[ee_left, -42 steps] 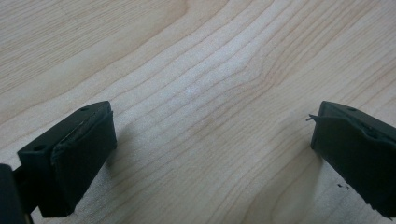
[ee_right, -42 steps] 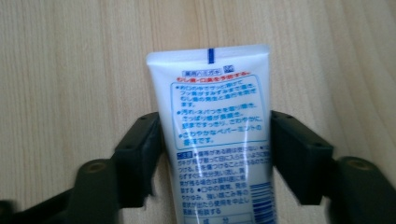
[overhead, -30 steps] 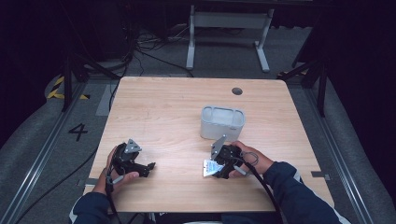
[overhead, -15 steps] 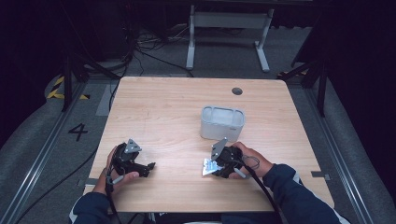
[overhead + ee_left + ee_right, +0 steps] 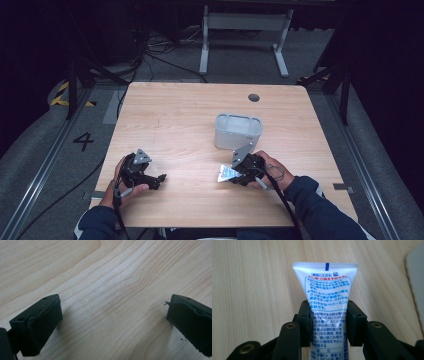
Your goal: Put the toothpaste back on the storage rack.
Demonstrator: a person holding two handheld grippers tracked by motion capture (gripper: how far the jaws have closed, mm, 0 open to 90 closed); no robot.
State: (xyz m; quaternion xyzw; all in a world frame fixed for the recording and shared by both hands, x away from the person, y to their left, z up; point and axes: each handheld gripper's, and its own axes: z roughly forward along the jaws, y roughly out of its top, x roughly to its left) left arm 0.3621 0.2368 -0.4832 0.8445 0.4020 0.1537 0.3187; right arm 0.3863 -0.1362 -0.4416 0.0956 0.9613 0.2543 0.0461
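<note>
A white tube [image 5: 325, 290] with blue and red print lies flat-end away from me on the wooden table [image 5: 190, 115]. My right gripper [image 5: 328, 312] is shut on its middle, both pads pressing its sides. Its jaws have just been closing with the tube between them. In the high view the right gripper [image 5: 239, 172] holds the tube [image 5: 227, 173] low over the table, just in front of a grey container [image 5: 238, 132]. My left gripper [image 5: 159, 181] rests at the front left. In its own view the left gripper [image 5: 112, 322] stands open over bare wood.
The grey open-topped container stands right of the table's centre, just behind the right hand. A round dark hole [image 5: 254, 97] sits near the table's far edge. Cables and a metal stand [image 5: 242, 30] lie on the floor beyond the table.
The right gripper and the tube have shifted only slightly near the container. The left hand and its gripper have stayed where they were.
</note>
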